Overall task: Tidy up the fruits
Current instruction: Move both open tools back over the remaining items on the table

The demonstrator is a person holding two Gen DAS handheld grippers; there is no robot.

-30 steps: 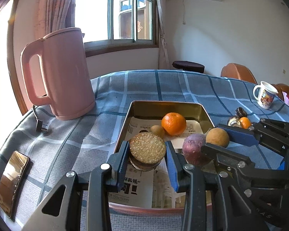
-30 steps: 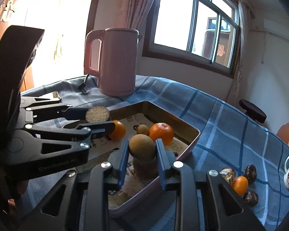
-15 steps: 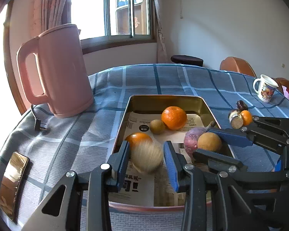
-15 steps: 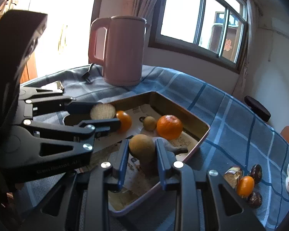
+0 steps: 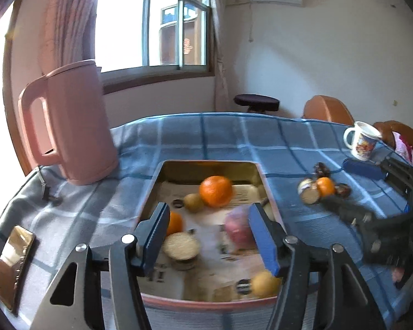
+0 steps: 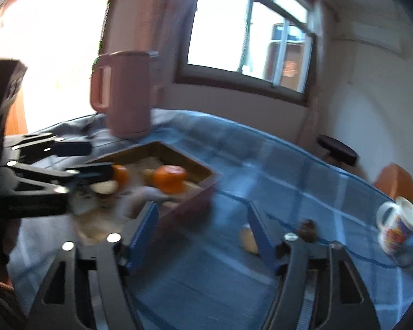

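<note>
Both claws just opened, nothing between pads: left claw [image 5: 209,236], right claw [image 6: 203,228]. Six fruits lie in tray [image 5: 206,165]. Small cluster [image 5: 320,188] on desk [image 5: 234,137] left.

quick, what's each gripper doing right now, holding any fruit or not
Left gripper: open, jaws just opened, holding nothing.
Right gripper: open, jaws just opened, holding nothing.

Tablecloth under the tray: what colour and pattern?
The tablecloth is blue with a lighter and darker checked pattern, sharpest in the left wrist view.
</note>
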